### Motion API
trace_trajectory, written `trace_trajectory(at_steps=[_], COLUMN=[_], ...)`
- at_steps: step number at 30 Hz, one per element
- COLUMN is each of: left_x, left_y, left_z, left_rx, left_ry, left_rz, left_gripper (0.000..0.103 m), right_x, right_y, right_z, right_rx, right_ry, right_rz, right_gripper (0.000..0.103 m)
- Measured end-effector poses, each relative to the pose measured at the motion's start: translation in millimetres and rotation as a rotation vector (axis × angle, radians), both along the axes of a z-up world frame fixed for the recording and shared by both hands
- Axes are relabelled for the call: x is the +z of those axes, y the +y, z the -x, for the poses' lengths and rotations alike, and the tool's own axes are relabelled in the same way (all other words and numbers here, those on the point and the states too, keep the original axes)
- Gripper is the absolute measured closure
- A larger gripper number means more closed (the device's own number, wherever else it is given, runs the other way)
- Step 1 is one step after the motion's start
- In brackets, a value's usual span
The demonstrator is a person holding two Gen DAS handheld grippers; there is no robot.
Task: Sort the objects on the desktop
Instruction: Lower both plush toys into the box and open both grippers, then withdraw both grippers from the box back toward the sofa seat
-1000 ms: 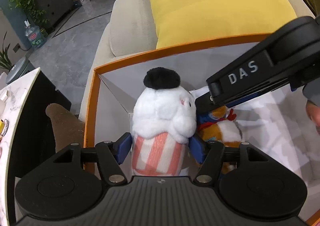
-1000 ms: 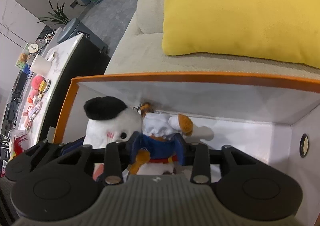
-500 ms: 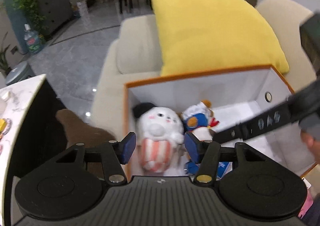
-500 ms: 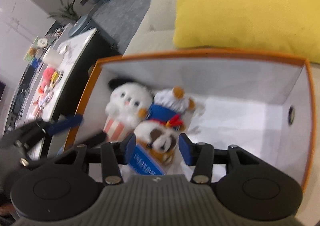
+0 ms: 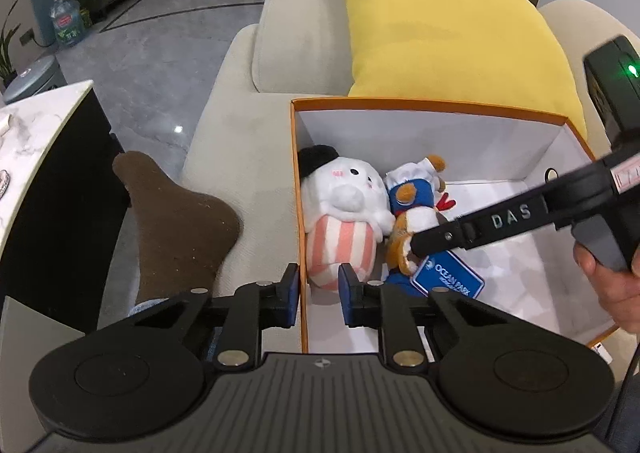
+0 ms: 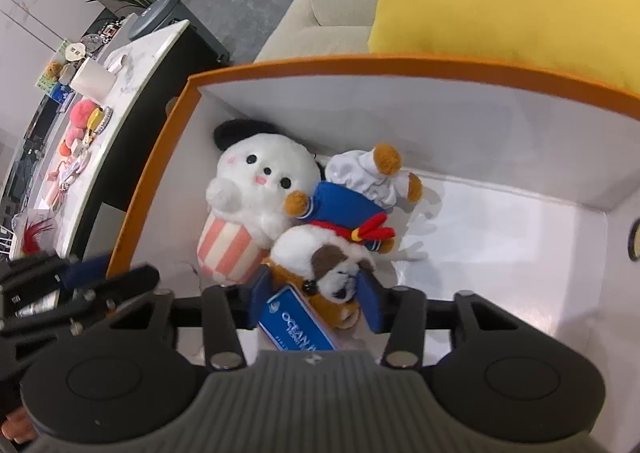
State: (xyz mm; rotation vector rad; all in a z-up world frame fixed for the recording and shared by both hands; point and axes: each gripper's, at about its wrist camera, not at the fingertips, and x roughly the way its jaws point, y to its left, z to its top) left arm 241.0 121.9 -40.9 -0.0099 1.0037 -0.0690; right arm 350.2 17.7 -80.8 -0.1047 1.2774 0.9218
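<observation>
An orange-rimmed white box (image 5: 432,107) (image 6: 360,65) rests on the sofa. A white plush in a striped popcorn cup (image 5: 340,221) (image 6: 248,205) and a brown dog plush in a blue sailor suit (image 5: 412,209) (image 6: 340,245) with a blue tag (image 6: 298,323) lie in its left end. My left gripper (image 5: 318,295) is open and empty, straddling the box's left wall. My right gripper (image 6: 314,303) is open above the dog plush's head, apart from it; it also shows in the left wrist view (image 5: 420,243).
A yellow cushion (image 5: 448,33) leans on the beige sofa (image 5: 240,141) behind the box. A brown sock-clad foot (image 5: 180,221) lies left of the box. A marble-topped table (image 6: 100,125) with small toys stands further left.
Both grippers have opened, let go of the two plush toys, and pulled back up and out of the box. The toys now lie in the box's left end.
</observation>
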Motion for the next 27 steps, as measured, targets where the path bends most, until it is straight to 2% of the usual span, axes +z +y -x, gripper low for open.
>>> trace_trajectory(at_steps=[8,13,19,27], left_x=[2,4,31,78], left_y=[-2,1,0,-12], left_z=[4,6,28,97], left_rx=[-0.005,0.015,0.037,0.004], left_ry=[0.012,-0.001,-0.075,-0.184], left_rz=[0.005,0.006,-0.038,-0.056], left_gripper=[0.081,0.081,0.081,0.081], right_x=[-2,6,46,96], right_y=[10,2,-22,-90], right_z=[-2,2,25,81], right_rx=[0.026,0.013,0.023,0.016], right_ry=[-0.028,-0.067,-0.195,-0.340], right_rz=[-0.007,0.012,0.013,-0.161], right_gripper=[0.057,0.053,0.052,0.051])
